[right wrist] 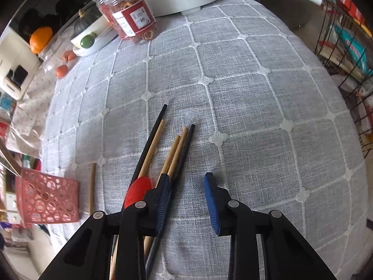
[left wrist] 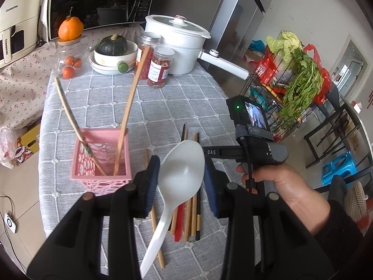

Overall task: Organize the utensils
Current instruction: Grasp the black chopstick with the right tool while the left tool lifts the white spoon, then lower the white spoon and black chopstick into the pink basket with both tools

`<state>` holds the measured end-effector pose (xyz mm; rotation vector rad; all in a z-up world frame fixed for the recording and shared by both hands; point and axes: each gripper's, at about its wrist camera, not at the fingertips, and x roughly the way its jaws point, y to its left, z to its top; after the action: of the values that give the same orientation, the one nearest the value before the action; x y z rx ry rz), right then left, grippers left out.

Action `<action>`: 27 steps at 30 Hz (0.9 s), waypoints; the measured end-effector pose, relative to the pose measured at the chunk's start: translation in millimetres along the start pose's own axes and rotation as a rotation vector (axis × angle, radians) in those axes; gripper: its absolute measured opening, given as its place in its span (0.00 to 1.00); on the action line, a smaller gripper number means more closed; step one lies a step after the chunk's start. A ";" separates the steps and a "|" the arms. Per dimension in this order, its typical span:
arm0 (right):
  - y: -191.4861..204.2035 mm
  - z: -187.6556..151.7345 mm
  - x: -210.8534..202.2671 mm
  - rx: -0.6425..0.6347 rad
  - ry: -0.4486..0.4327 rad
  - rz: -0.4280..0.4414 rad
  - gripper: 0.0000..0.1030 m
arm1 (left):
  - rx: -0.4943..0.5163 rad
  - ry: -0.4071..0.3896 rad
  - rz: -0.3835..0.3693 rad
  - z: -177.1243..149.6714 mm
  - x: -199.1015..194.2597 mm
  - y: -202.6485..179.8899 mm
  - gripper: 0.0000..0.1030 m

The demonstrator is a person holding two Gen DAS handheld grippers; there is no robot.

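My left gripper (left wrist: 181, 182) is shut on the bowl of a white plastic spoon (left wrist: 179, 179), held above the table with its handle pointing down toward me. A pink perforated basket (left wrist: 102, 163) stands just left of it, with two wooden chopsticks (left wrist: 127, 121) leaning in it. Several chopsticks (left wrist: 188, 214) and a red spoon lie on the cloth beneath the white spoon. In the right wrist view, my right gripper (right wrist: 186, 200) is open and empty, low over the chopsticks (right wrist: 172, 154) and the red spoon (right wrist: 137, 191). The basket (right wrist: 46, 198) is at its left.
The table has a grey checked cloth (right wrist: 233, 93). At its back stand two jars of dried food (left wrist: 160, 67), a white electric pot (left wrist: 179, 44), a bowl with a green squash (left wrist: 114, 53) and a clear jar of oranges (left wrist: 70, 58). A wire rack with greens (left wrist: 293, 79) stands right of the table.
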<state>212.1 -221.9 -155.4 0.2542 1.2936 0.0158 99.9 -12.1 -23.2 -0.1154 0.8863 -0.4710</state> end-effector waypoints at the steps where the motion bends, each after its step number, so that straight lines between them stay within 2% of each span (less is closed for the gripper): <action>1: 2.2 -0.4 -0.8 -0.007 0.002 -0.015 0.27 | -0.002 -0.001 0.001 0.0 -0.6 0.8 0.38; 4: 6.6 -1.9 0.6 -0.016 0.033 -0.037 0.22 | -0.007 -0.002 0.001 0.1 -1.4 2.4 0.38; 10: 17.1 -4.1 4.2 -0.071 0.021 -0.099 0.21 | -0.012 -0.020 0.004 2.2 -3.4 3.3 0.38; 11: 23.7 -5.0 5.7 -0.102 0.015 -0.129 0.15 | -0.016 -0.030 0.004 2.9 -4.7 4.0 0.38; 13: 31.5 -7.7 6.7 -0.134 0.005 -0.153 0.10 | -0.028 -0.067 0.004 5.6 -9.4 6.5 0.38; 16: 27.6 -7.3 5.9 -0.096 0.003 -0.108 0.05 | -0.049 -0.159 0.007 11.1 -20.2 13.8 0.38; 18: 20.3 -6.0 2.1 -0.077 -0.008 -0.074 0.05 | -0.078 -0.233 0.004 16.0 -28.2 21.9 0.38; 23: -1.6 -1.9 -35.0 -0.034 -0.107 0.041 0.05 | -0.148 -0.400 0.018 29.0 -36.0 45.1 0.38; 27: -3.0 -6.8 -69.8 -0.036 -0.198 0.105 0.05 | -0.165 -0.513 0.013 35.4 -36.3 56.3 0.38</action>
<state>185.8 -234.3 -91.5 0.2857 1.0814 0.1009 127.1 50.8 9.1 -0.3648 0.4194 -0.3325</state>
